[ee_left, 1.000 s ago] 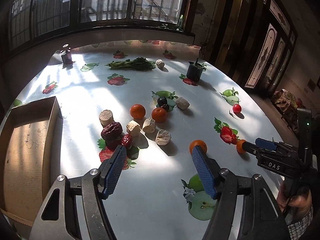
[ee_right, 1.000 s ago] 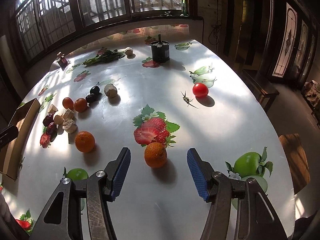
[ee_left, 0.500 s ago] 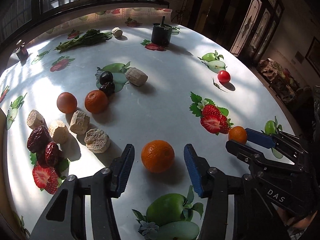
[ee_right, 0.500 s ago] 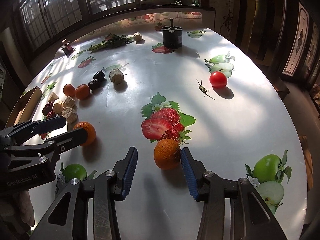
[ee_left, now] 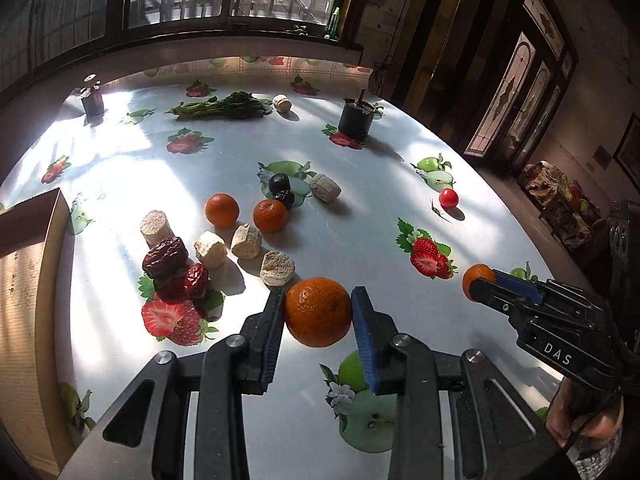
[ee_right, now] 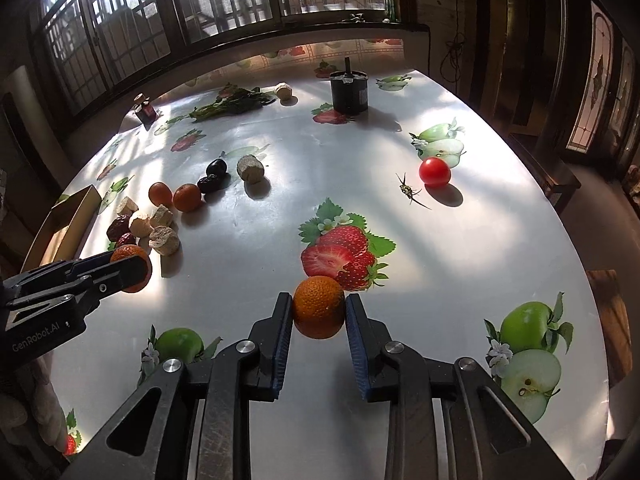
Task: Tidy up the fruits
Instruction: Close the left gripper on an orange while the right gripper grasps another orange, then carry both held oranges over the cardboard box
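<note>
Two oranges are gripped just above the fruit-print tablecloth (ee_left: 360, 232). My left gripper (ee_left: 318, 292) has its blue pads against both sides of a large orange (ee_left: 318, 314), and its jaws are still closing. In the right wrist view that gripper (ee_right: 134, 266) shows at the left with its orange (ee_right: 129, 254). My right gripper (ee_right: 318, 298) is shut on a smaller orange (ee_right: 319, 314) beside a printed strawberry. The left wrist view shows the right gripper (ee_left: 480, 282) at the right edge, with a hand behind it.
Two more oranges (ee_left: 222, 210) (ee_left: 270, 215), red dates (ee_left: 166, 258), beige chunks (ee_left: 277, 268) and dark plums (ee_left: 279, 183) cluster at mid-left. A cardboard box (ee_left: 28, 280) sits at the left edge. A cherry tomato (ee_right: 435, 172), an insect (ee_right: 406, 190), a black can (ee_right: 349, 94) and greens (ee_right: 232, 104) lie farther back.
Both pairs of jaws have narrowed from wide open onto their oranges. The left gripper swung across to its orange first, and the right one edged forward over its own.
</note>
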Demonstrator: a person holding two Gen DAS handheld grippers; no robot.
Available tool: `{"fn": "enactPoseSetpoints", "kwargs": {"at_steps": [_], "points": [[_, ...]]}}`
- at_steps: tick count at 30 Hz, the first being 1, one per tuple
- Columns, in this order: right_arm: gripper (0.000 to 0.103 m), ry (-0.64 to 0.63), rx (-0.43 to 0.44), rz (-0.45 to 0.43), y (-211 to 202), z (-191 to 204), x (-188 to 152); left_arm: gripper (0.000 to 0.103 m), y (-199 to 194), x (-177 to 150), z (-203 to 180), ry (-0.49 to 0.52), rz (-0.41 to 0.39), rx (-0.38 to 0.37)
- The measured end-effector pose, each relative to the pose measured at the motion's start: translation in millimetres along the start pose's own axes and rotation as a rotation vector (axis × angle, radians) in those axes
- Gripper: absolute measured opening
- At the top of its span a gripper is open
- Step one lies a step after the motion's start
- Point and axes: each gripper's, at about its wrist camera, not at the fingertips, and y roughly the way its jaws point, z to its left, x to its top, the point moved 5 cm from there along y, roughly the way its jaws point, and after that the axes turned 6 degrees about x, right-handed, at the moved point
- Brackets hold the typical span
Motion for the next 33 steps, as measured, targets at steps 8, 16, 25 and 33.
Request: {"fn": "enactPoseSetpoints", "kwargs": {"at_steps": [8,16,25,33], "points": [[0.029,-0.155,0.212,-0.151,-78,122,43,0.033,-128,6,130,-0.189,-0.193,0.167],[0.029,-0.294,0.528,-0.086,-67,282,89,0.033,-163,-15,246,-0.262,-0.185,0.467],[0.029,-0.411,0.553,0.213,84,383,5,0.033,-97,-80,318,-0.35,0.02,0.585],[0.03,-0.459,0.517,0.3,133,404,-34,0.033,-78,-100,333,-0.396,0.085,0.59]]}}
